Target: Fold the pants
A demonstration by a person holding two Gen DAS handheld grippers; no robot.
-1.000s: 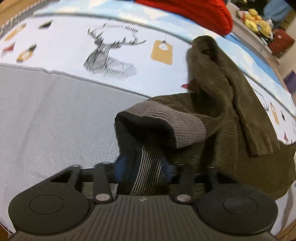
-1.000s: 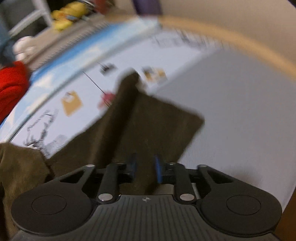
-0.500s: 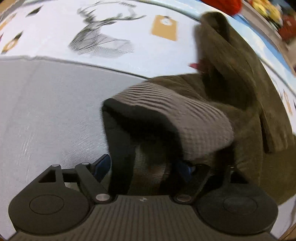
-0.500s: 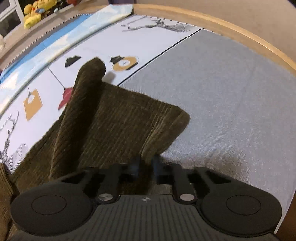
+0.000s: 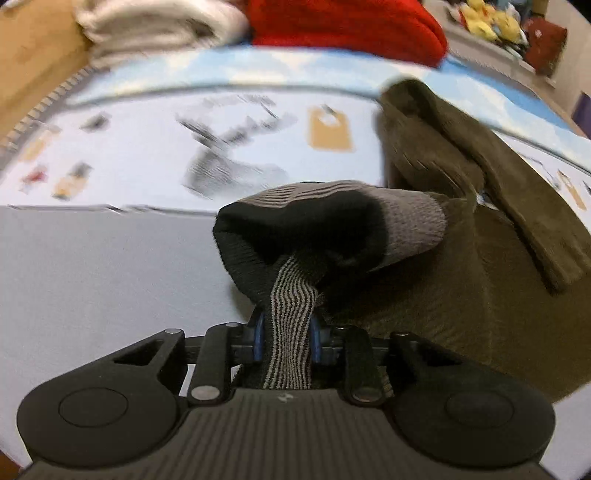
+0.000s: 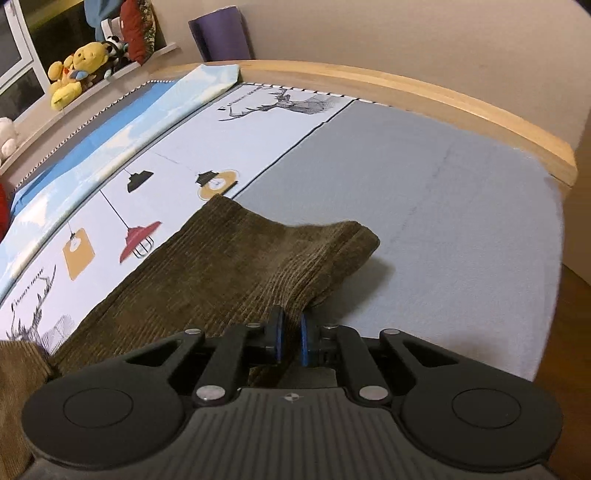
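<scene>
You held a two-finger gripper in each hand over a bed (image 6: 461,177) spread with a grey sheet and a pale printed cover. The olive corduroy pants (image 5: 461,295) lay across the bed between your two hands, their long axis running from one gripper to the other.

Your left gripper (image 5: 286,338) had just been closing, and its jaws pinched a bunched strip of the ribbed grey and black waistband (image 5: 410,221). The rest of the band stood up in a loose hood just ahead of the jaws. From there the pants ran away to the right of that view, with one leg (image 5: 509,192) doubled up into a ridge near the far side of the cover.

Your right gripper (image 6: 290,339) was nearly shut, its blue pads clamped on the near corner of the leg hem (image 6: 332,251). The hem end lifted slightly off the grey sheet just ahead of the jaws, and the leg stretched away to the left of that view, toward your other hand.

So each hand held one end of the garment: left at the waist, right at the cuff. The coming fold looked likely to turn on bringing those two ends together along that axis. Neither hand was nearer the middle. A red garment (image 5: 347,26) and some plush toys (image 6: 74,74) sat well beyond the pants.
</scene>
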